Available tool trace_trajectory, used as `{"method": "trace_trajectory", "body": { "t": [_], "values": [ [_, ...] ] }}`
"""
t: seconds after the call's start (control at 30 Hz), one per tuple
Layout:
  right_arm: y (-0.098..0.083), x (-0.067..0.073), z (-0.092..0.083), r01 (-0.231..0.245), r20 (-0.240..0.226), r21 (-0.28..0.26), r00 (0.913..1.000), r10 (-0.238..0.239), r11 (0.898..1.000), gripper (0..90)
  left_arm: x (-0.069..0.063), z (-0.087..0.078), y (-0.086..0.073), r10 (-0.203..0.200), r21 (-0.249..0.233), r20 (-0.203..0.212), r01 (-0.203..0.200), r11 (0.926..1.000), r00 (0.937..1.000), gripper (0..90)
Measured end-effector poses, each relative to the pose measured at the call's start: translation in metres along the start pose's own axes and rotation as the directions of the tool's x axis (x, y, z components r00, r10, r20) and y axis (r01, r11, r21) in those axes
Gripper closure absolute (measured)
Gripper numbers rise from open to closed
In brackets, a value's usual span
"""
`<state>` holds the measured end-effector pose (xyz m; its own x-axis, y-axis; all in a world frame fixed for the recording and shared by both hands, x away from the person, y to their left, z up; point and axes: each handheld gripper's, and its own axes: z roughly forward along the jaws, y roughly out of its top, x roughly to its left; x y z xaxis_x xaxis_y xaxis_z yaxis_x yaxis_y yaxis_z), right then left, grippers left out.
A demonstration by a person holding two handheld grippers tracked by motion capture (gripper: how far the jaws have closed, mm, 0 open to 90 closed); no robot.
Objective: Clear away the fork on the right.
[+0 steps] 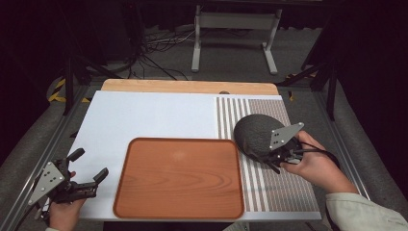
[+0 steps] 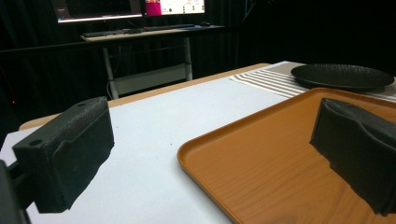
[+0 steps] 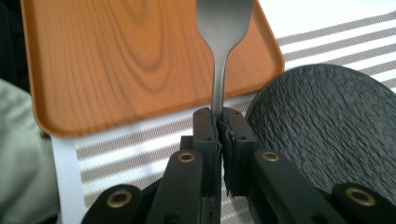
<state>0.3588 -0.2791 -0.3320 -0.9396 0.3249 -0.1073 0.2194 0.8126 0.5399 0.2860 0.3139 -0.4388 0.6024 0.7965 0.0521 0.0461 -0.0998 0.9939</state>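
Right gripper [image 3: 219, 122] is clenching the thin neck of a metal utensil [image 3: 223, 28], jaws pressed together on it. The utensil's broad flat end is reaching out over the near right corner of the orange tray [image 3: 116, 60]; its tip is cut off by the frame, so whether fork or spatula cannot be told. In the high view the right gripper [image 1: 275, 166] is sitting over the striped placemat [image 1: 288, 190], at the near edge of the black plate [image 1: 255, 130].

The black plate is lying on the placemat just beside the tray's [image 1: 179, 178] far right corner; touching or not cannot be told.

Left gripper [image 1: 91, 180] is hanging released, jaws wide apart, off the tray's left edge over the white table surface [image 1: 144, 115]. In the left gripper view one jaw is standing over the white surface [image 2: 154, 140], the other over the tray's [image 2: 243, 158] bare floor, with the tray's rim running between them.

Open room: the tray interior is lying bare, and the white surface left and beyond the tray is lying open up to the wooden edge strip [image 1: 187, 86].
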Motion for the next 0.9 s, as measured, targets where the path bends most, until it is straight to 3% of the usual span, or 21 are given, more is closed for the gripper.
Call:
{"method": "trace_trajectory", "body": {
  "t": [0.17,0.4,0.43,0.57,0.6,0.63,0.7,0.77,0.8,0.83,0.87,0.9],
  "values": [
    [0.006,0.003,0.001,-0.068,0.008,-0.024,0.9976,0.068,0.997,85.6,0.000,0.000,0.000,0.004,0.004,0.003,-0.004,1.0000,1.0000,0.2],
    [0.018,0.009,0.007,-0.184,0.034,-0.014,0.9822,0.185,0.983,85.6,0.000,0.001,0.000,0.003,-0.002,0.002,-0.003,1.0000,1.0000,0.2],
    [0.018,0.009,0.007,-0.184,0.034,-0.014,0.9822,0.185,0.983,85.6,0.000,0.001,0.000,0.003,-0.002,0.002,-0.003,1.0000,1.0000,0.2],
    [0.027,0.012,0.011,-0.259,0.054,-0.012,0.9644,0.259,0.966,85.6,0.000,0.000,0.000,0.005,0.000,0.003,-0.005,1.0000,1.0000,0.2],
    [0.030,0.013,0.012,-0.293,0.055,-0.010,0.9545,0.293,0.956,85.6,0.000,0.000,0.000,0.006,0.001,0.002,-0.006,1.0000,1.0000,0.2],
    [0.030,0.013,0.012,-0.293,0.055,-0.010,0.9545,0.293,0.956,85.6,0.001,0.000,0.000,0.005,0.001,0.002,-0.005,1.0000,1.0000,0.2],
    [0.037,0.016,0.014,-0.326,0.069,0.006,0.9431,0.325,0.945,85.6,0.000,0.001,0.000,0.006,0.000,0.004,-0.006,1.0000,1.0000,0.2],
    [0.039,0.017,0.015,-0.332,0.074,0.013,0.9411,0.330,0.943,85.6,0.000,0.001,0.000,0.007,0.003,0.005,-0.007,1.0000,1.0000,0.2],
    [0.043,0.018,0.017,-0.352,0.080,0.021,0.9334,0.350,0.936,85.6,0.000,0.001,0.000,0.007,0.003,0.004,-0.007,1.0000,1.0000,0.2],
    [0.043,0.018,0.017,-0.352,0.080,0.021,0.9334,0.350,0.936,85.6,0.000,0.001,0.000,0.007,0.003,0.004,-0.007,1.0000,1.0000,0.2],
    [0.047,0.019,0.020,-0.381,0.080,0.025,0.9222,0.378,0.924,85.6,0.000,0.001,0.000,0.008,0.003,0.004,-0.008,1.0000,1.0000,0.2],
    [0.047,0.019,0.020,-0.381,0.080,0.025,0.9222,0.378,0.924,85.6,0.000,0.001,0.000,0.008,0.003,0.004,-0.008,1.0000,1.0000,0.2]
  ]
}}
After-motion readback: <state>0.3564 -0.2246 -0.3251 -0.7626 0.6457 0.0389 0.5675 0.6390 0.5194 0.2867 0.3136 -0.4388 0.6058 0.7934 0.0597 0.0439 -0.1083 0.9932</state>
